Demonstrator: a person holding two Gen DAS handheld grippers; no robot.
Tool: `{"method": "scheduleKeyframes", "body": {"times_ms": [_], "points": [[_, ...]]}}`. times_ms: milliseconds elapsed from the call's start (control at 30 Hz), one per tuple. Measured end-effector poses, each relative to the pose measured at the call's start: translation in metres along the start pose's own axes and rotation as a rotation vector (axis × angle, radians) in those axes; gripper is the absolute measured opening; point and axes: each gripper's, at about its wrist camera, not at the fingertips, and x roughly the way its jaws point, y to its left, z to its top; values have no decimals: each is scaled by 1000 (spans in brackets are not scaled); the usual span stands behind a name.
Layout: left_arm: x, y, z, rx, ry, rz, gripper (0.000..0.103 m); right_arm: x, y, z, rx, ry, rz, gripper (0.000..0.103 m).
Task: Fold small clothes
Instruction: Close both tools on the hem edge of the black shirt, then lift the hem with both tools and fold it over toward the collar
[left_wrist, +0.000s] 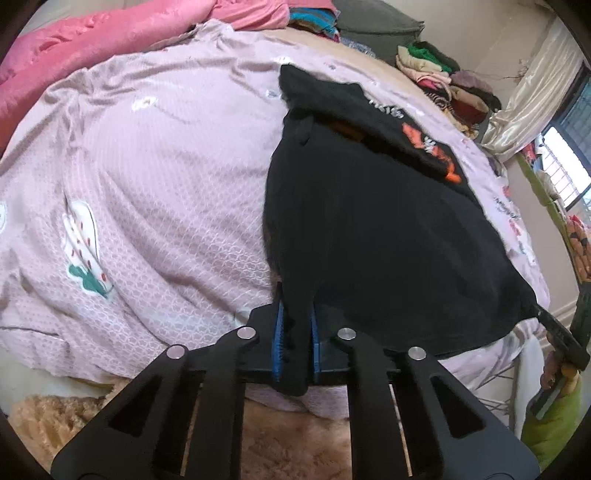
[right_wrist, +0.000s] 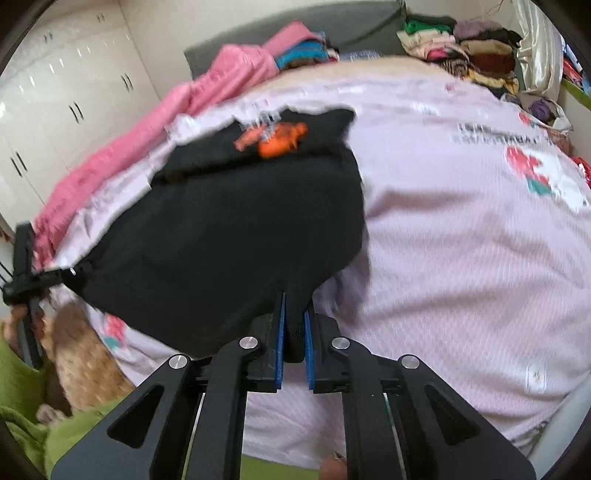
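A small black garment with an orange print lies spread on the pink bedsheet, its far part folded over. My left gripper is shut on its near left corner. My right gripper is shut on the near right corner of the same garment, lifting the near edge a little. The orange print shows at the far end in the right wrist view. Each gripper appears at the other view's edge: the right one, the left one.
A pink quilt lies along the far left of the bed. Stacks of folded clothes sit at the far right by a curtain. White wardrobes stand beyond the bed. A tan plush blanket lies at the near edge.
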Motion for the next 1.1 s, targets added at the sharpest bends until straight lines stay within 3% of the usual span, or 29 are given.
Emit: {"method": "scheduleKeyframes", "body": {"times_ms": [333,500,800,1100], "points": [[-30,-4,36,-35,-89,-95,3,-31,-2,39,7,-193,22,8],[-39,-7,57,-33,-138,-95,3,-39,-7,55,28,-261,24,8],[-46,-19,97,-38,-212,-91,3,-39,-16,92,82,-347,36,8],[-40,-26,141,-54,-247,-91,3,-27,-23,130,94,-376,27,8]]}}
